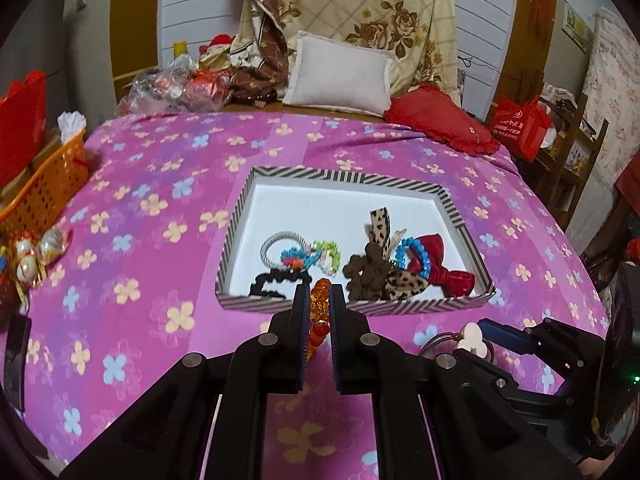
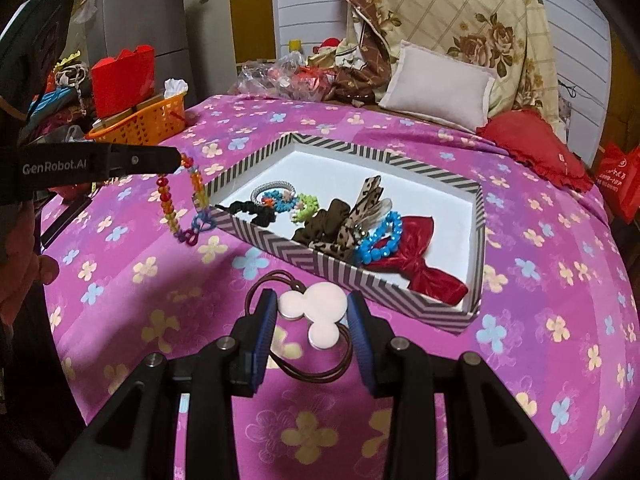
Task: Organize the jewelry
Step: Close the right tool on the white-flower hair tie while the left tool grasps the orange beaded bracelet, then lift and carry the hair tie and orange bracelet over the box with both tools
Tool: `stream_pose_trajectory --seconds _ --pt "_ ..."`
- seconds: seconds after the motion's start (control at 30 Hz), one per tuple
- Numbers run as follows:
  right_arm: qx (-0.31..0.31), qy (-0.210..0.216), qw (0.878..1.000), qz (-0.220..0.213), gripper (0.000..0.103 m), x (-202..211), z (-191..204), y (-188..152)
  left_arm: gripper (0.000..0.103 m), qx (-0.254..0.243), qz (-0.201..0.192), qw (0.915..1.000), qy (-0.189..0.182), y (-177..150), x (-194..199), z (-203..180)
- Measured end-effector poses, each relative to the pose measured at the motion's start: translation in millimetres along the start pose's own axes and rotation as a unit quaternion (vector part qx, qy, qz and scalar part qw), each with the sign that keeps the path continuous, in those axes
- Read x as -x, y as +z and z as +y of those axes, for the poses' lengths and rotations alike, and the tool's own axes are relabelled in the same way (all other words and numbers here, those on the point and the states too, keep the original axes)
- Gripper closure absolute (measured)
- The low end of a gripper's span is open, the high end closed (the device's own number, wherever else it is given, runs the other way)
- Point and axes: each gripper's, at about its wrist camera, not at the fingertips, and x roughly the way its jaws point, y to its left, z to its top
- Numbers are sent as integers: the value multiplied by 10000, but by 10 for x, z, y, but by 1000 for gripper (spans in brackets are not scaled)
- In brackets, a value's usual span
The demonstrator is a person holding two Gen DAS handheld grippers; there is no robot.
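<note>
Already most of the jewelry seems sorted: the striped box (image 2: 436, 308), lying near the middle of the bed (image 2: 540, 360), holds a black scrunchie (image 2: 250, 210), a grey hair tie (image 1: 276, 240), green beads (image 2: 306, 204), a brown scrunchie (image 1: 366, 272), leopard bows (image 2: 352, 224), a blue bead bracelet (image 2: 384, 240) and a red bow (image 2: 424, 268), with its far half bare. Two pieces look left to go in, both held above the bedspread toward the bed's near edge. The left hand-held gripper (image 1: 319, 300) is clamped on an orange bead bracelet (image 2: 192, 196) that dangles just beside the box's left corner, and the right hand-held gripper (image 2: 312, 312), narrowly parted, pinches a brown hair tie with white discs (image 2: 320, 312) just short of the box's near wall.
</note>
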Motion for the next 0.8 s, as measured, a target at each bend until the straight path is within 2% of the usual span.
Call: stream_pose_trajectory --seconds 0.47,0.8 --pt "-68 -86 9998 -140 66 68 -112 191 103 -144 -121 9997 180 200 -94 -89" --pt "-163 -127 9997 -111 66 -5 -209 268 103 -158 -103 9997 172 318 -207 -62"
